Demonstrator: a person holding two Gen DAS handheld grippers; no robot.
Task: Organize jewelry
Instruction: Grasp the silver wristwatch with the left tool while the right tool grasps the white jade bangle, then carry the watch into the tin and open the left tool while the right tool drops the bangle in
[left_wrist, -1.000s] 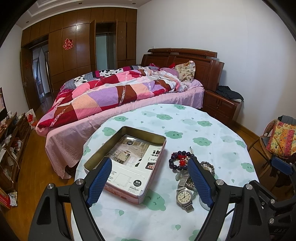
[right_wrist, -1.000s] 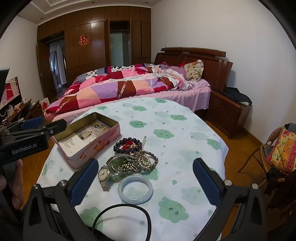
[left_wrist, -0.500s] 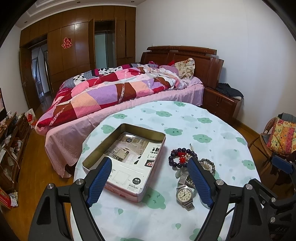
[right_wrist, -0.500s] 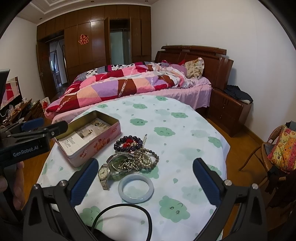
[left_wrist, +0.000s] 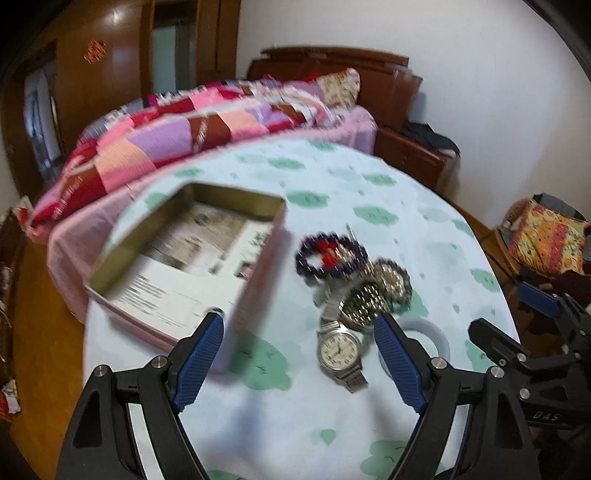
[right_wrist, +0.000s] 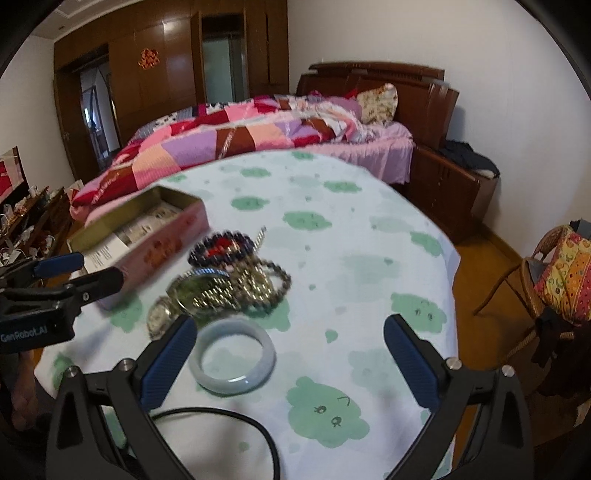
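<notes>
On the round table under a white cloth printed with green clouds (right_wrist: 369, 266) stands one open rectangular pink metal tin (left_wrist: 255, 288) lined with printed paper, at the left. Just right of it lies a cluster of jewelry: one bracelet of dark purple beads with red beads at its centre (left_wrist: 330, 254), one silver-cased wristwatch with a metal band (left_wrist: 339, 350), and a heap of small metallic and grey bead strands (right_wrist: 236, 286) whose number cannot be told through the blur. One pale jade-like bangle (right_wrist: 232, 360) lies flat nearest the right device, apart from the heap. The left gripper (left_wrist: 299, 363), blue-padded, hovers above the cloth with jaws spread wide and nothing between them, the tin's near corner just beyond its left pad and the watch inside the gap's line of sight. The right gripper (right_wrist: 290, 363) is likewise spread and empty, the bangle just ahead of its left pad. One black cable (right_wrist: 229, 417) loops over the cloth below the bangle. Beyond the table stands one bed with a patchwork quilt (right_wrist: 240, 136); a wicker chair with a patterned cushion (right_wrist: 565, 273) stands at the far right.
</notes>
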